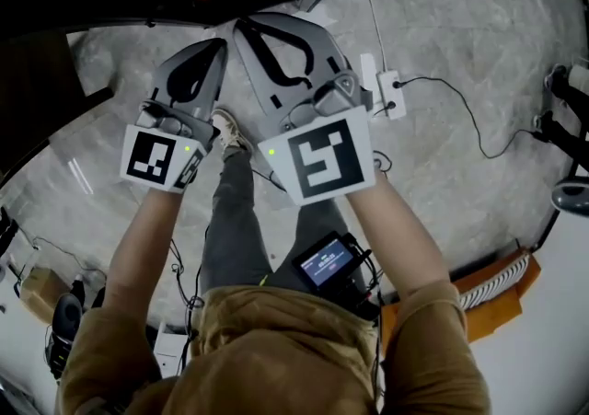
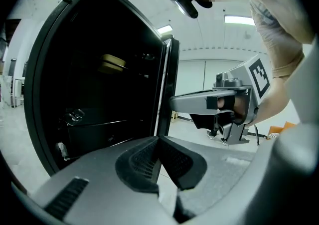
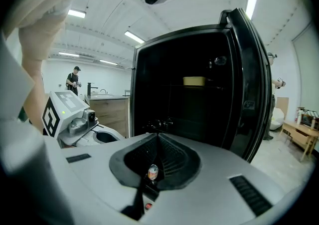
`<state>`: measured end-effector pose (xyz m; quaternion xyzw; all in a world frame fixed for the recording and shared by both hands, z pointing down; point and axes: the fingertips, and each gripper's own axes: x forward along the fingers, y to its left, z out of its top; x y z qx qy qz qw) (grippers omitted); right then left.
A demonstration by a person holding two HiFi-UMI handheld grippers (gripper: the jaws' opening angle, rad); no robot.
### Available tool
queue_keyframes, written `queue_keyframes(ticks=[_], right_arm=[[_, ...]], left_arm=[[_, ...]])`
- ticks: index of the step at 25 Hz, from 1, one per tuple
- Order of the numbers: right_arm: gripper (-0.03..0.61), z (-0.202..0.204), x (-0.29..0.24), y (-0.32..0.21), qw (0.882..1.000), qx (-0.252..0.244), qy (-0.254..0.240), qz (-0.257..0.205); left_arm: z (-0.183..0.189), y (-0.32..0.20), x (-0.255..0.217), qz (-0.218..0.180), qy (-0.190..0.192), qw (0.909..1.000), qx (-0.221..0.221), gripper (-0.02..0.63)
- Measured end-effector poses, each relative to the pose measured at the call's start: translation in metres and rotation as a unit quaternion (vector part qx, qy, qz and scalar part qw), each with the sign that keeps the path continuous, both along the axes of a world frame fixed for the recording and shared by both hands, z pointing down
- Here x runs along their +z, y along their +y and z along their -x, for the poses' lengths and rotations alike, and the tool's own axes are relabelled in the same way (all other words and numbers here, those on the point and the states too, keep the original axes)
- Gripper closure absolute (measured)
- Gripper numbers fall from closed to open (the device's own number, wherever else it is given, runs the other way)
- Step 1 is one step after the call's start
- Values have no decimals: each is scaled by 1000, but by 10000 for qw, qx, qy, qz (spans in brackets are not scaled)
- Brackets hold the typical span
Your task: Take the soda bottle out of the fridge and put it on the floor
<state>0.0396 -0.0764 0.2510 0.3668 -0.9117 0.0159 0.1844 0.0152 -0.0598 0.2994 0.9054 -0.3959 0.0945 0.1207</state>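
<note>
The black fridge (image 3: 189, 99) stands open right in front of both grippers, its inside dark. A yellow pack (image 3: 194, 81) lies on a shelf, and dark bottle tops (image 2: 75, 115) show lower down. A small container with a silver top and orange label (image 3: 153, 172) shows through the slit under the right jaws' tips; where it rests I cannot tell. My left gripper (image 1: 219, 43) (image 2: 159, 139) is shut and empty. My right gripper (image 1: 241, 22) (image 3: 158, 136) is held beside it, jaws together and empty. Both point at the fridge opening.
The fridge door (image 3: 249, 94) hangs open at the right. On the grey marble floor lie a white power strip (image 1: 386, 91) with its cable and an orange and white object (image 1: 502, 280). My shoe (image 1: 230, 132) is under the grippers. A person (image 3: 75, 79) stands far off by a wooden counter.
</note>
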Motion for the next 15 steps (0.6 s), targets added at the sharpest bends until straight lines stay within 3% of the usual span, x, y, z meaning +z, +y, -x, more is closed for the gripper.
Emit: queue_keyframes(ticks=[10, 15], right_arm=[[575, -6, -107, 30, 9987, 314, -364, -176], [575, -5, -162, 39, 9969, 353, -580, -402]], left_arm=[[0, 29, -113, -246, 89, 9995, -166, 612], [4, 42, -178, -652, 63, 9975, -256, 612]])
